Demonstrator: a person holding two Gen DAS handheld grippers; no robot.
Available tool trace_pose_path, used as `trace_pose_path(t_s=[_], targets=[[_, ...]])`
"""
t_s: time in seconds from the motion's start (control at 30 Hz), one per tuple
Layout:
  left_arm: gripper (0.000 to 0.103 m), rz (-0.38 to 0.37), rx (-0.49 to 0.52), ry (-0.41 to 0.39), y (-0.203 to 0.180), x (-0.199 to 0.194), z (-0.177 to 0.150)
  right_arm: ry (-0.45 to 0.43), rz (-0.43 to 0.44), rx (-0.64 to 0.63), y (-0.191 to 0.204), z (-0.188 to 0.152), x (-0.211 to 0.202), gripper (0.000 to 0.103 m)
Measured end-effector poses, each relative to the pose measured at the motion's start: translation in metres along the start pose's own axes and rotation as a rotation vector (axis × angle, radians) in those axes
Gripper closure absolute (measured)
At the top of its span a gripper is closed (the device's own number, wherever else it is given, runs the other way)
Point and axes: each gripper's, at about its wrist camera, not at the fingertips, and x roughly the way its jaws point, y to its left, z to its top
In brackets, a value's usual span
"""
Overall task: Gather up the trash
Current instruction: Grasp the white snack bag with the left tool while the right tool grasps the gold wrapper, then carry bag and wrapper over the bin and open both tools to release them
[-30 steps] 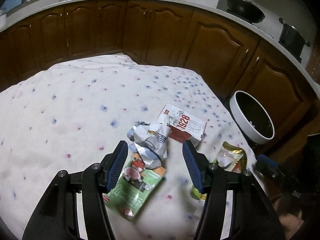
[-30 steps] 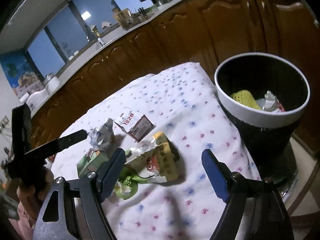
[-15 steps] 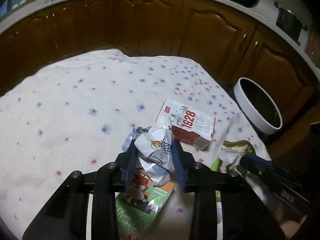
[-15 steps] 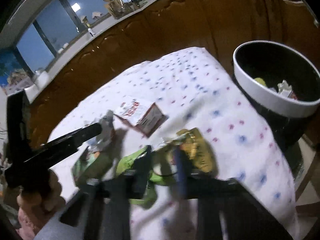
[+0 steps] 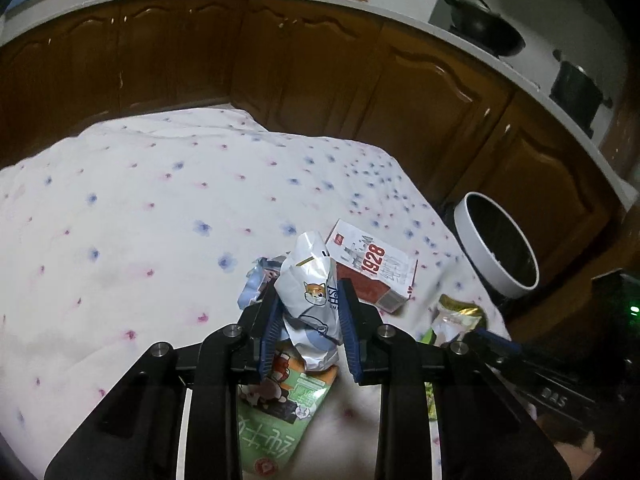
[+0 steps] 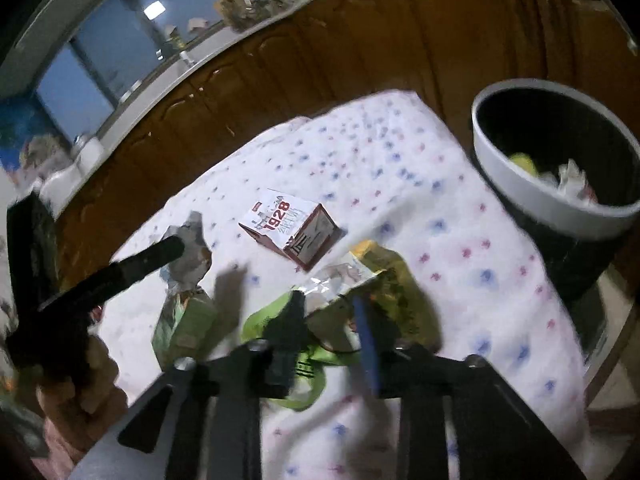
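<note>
The left gripper (image 5: 310, 320) is closing, its blue pads pinching a crumpled white wrapper (image 5: 310, 292) that stands over a green packet (image 5: 280, 412) on the flowered cloth (image 5: 140, 220). The right gripper (image 6: 332, 332), blurred, is opening with a yellow and silver pouch (image 6: 360, 276) between its pads. A red and white box (image 6: 290, 230) lies just beyond, and the white-rimmed bin (image 6: 520, 192) stands beside the table, trash inside.

My left hand-held gripper (image 5: 310, 322) is matte black, its angular linkage arms fastened with round silver screws and its fingers faced with ribbed blue pads. My right hand-held gripper (image 6: 332, 336) has the same black frame, silver screws and blue pads.
</note>
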Motion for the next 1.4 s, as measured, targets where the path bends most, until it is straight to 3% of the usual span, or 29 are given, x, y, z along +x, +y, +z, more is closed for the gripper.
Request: trace_pose_path(t_s=[0.2,0.27,0.43,0.57,0.63,0.77,0.9,1.07,1.4], targets=[[0.077,-0.018,-0.014,0.004,0.004,-0.005,-0.002,-0.012,-0.111,-0.087,0.024,0.004,0.013,0.071],[0.077,-0.022,-0.018,0.003,0.005,-0.008,-0.003,0.008,-0.127,-0.088,0.027,0.005,0.015,0.063],[0.077,-0.045,-0.041,0.000,0.008,-0.011,-0.005,0.026,-0.183,-0.193,0.039,-0.002,0.016,0.068],[0.077,-0.056,-0.033,0.011,0.004,-0.012,-0.009,0.041,-0.111,-0.188,0.027,-0.010,0.001,0.084],[0.077,-0.061,-0.026,0.010,0.000,-0.013,-0.010,0.030,-0.071,-0.162,0.018,-0.013,-0.007,0.087],[0.077,-0.066,-0.012,0.000,-0.009,-0.018,-0.010,-0.001,-0.047,-0.138,0.008,-0.016,-0.020,0.089],[0.077,-0.068,-0.012,-0.020,-0.015,-0.024,-0.006,-0.023,-0.096,-0.184,0.008,-0.008,-0.021,0.092],[0.077,-0.083,-0.004,-0.046,-0.025,-0.030,0.004,-0.067,-0.034,-0.155,-0.004,0.001,-0.034,0.100],[0.077,-0.147,0.049,-0.022,-0.071,-0.016,0.009,-0.175,0.008,-0.130,-0.036,0.010,-0.082,0.101]])
